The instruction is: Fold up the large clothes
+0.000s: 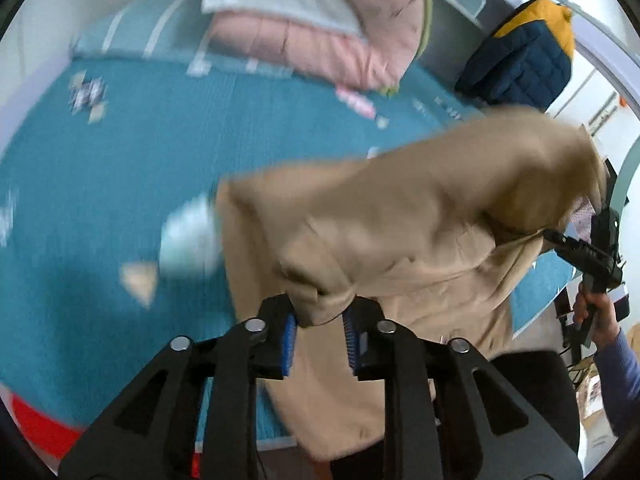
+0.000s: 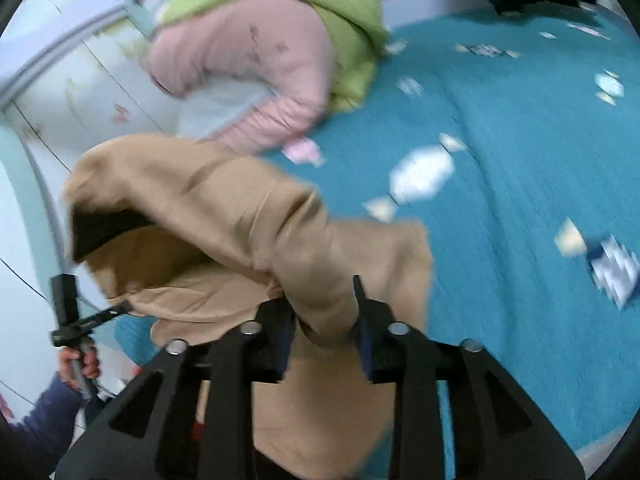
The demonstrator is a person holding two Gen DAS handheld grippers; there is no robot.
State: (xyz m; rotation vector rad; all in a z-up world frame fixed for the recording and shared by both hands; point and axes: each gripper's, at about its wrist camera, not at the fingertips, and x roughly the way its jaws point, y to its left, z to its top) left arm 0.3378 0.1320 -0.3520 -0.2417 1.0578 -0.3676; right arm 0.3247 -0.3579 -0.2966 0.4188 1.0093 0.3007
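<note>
A large tan garment [image 1: 400,216] hangs in the air over the teal bedspread [image 1: 120,184], stretched between both grippers. In the left wrist view my left gripper [image 1: 320,326] is shut on a bunched fold of it, cloth filling the gap between the blue pads. The right gripper [image 1: 554,236] shows at the far right, its tip buried in the cloth, with a hand [image 1: 596,312] on its handle. In the right wrist view my right gripper [image 2: 324,322] is shut on the tan garment [image 2: 224,208]. The left gripper [image 2: 120,311] shows at lower left, held by a hand [image 2: 78,360].
A pink and green quilt [image 1: 320,28] is piled at the head of the bed, also the pink and green quilt [image 2: 272,64]. A navy and yellow jacket [image 1: 524,52] lies at the bed's far corner. Something red [image 1: 44,424] sits at the lower left edge. White cupboards [image 2: 72,92] stand beside the bed.
</note>
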